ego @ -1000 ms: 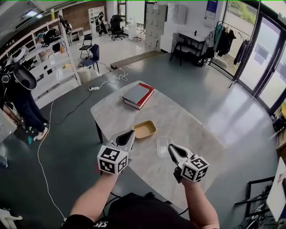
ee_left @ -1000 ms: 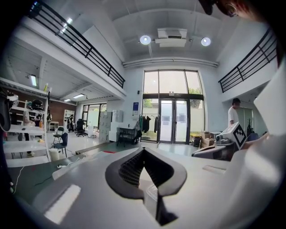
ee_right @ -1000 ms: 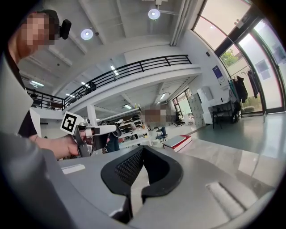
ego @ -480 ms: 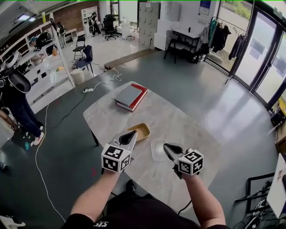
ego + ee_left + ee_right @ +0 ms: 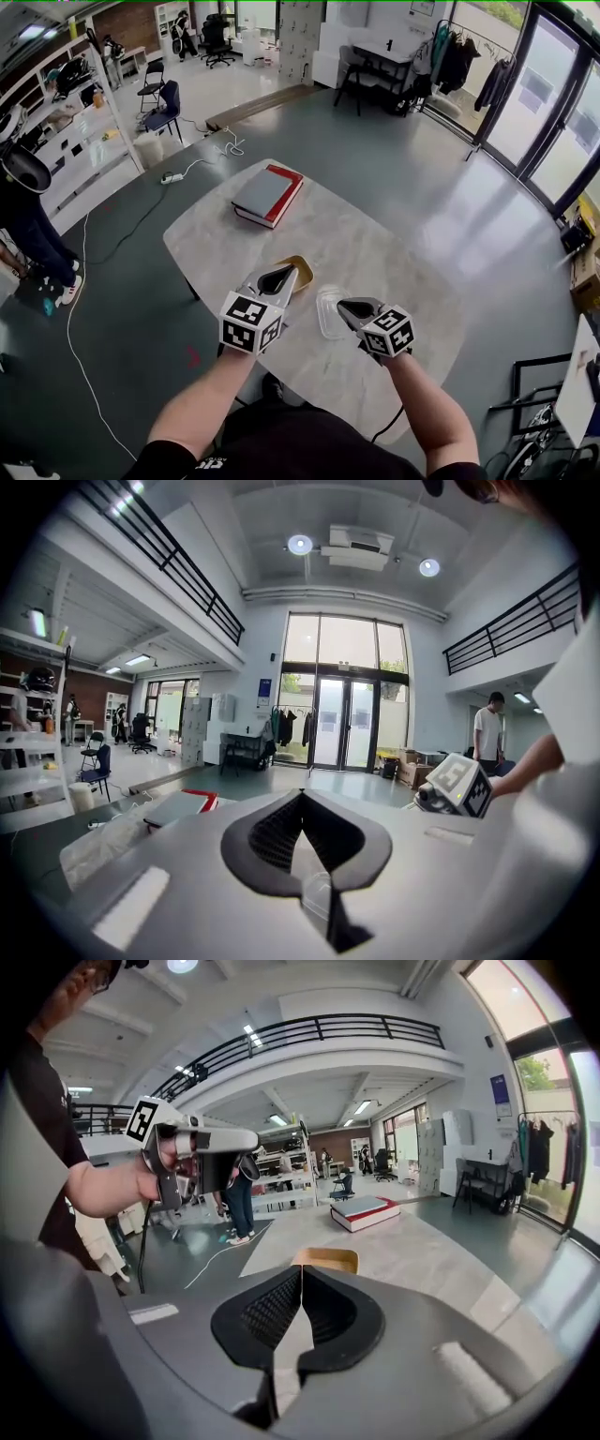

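The clear, thin-walled plastic tub [image 5: 329, 312] is sitting near the front edge of the pale marble-look tabletop [image 5: 384, 253]. It's just beside the tips of the right gripper [image 5: 346, 306], and I can't tell whether they're touching. To me it's looking light, a bit flexy and slippery, so squeezing it hard would probably be buckling it. Pinching one wall at the rim seems the safest spot.

Right next to it, the shallow tan rectangular tray [image 5: 300, 271] is lying flat, with the left gripper [image 5: 280, 276] hovering over its near edge. It's looking stiffer and also light, and its raised lip is the obvious place to grab.

Both grippers are coming up empty. In each gripper view the two black fingers are pressing tip to tip with nothing between them, and the right one is pointing at the tray.

Further back, a thick grey book with a red cover edge [image 5: 267, 195] is lying flat, well apart from all this.
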